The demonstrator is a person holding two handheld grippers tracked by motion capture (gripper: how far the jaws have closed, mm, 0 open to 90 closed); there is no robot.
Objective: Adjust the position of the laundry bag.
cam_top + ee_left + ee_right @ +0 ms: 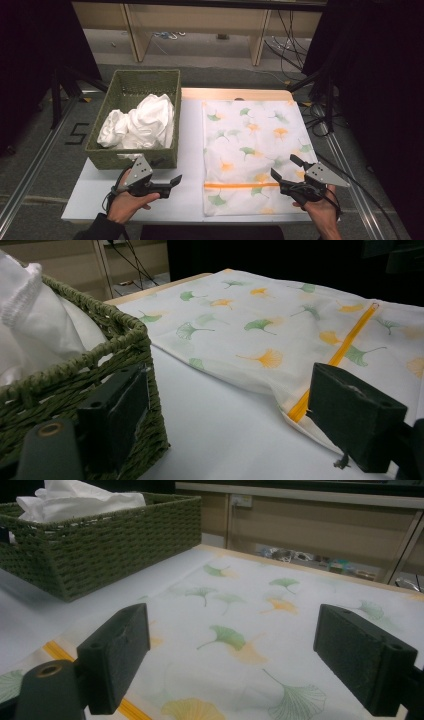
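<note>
Left gripper [176,179]: held in the person's left hand [131,202] over the near left part of the table [190,200], just in front of the basket; jaws spread wide, nothing between them. In the left gripper view [235,420] one jaw stands beside the woven wall of the basket, the other near the orange zipper; whether either touches cannot be told.

Right gripper [284,167]: held in the person's right hand [322,212] at the near right edge of the bag; jaws wide apart, empty. In the right gripper view [232,660] the jaws stand over the printed fabric, clamping none of it.

Basket [167,90]: green, woven, rectangular, open-topped; at the left side of the table, its near wall close to the left gripper. Also seen in the left gripper view [120,350] and the right gripper view [125,535].

Contents of basket: white cloth [142,122], crumpled, heaped above the rim, filling mainly the near half; the far end shows bare bottom. A knitted hem shows in the left gripper view [30,305]; the top of the heap in the right gripper view [75,500].

Bag [250,145]: flat, white, printed with green and orange leaves; lies on the right half of the table, just beside the basket and apart from it. Lies flat, with no bulge showing.

Zipper [240,185]: orange, runs across the bag near its near end, between the two grippers; closed along the visible length [345,347].
</note>
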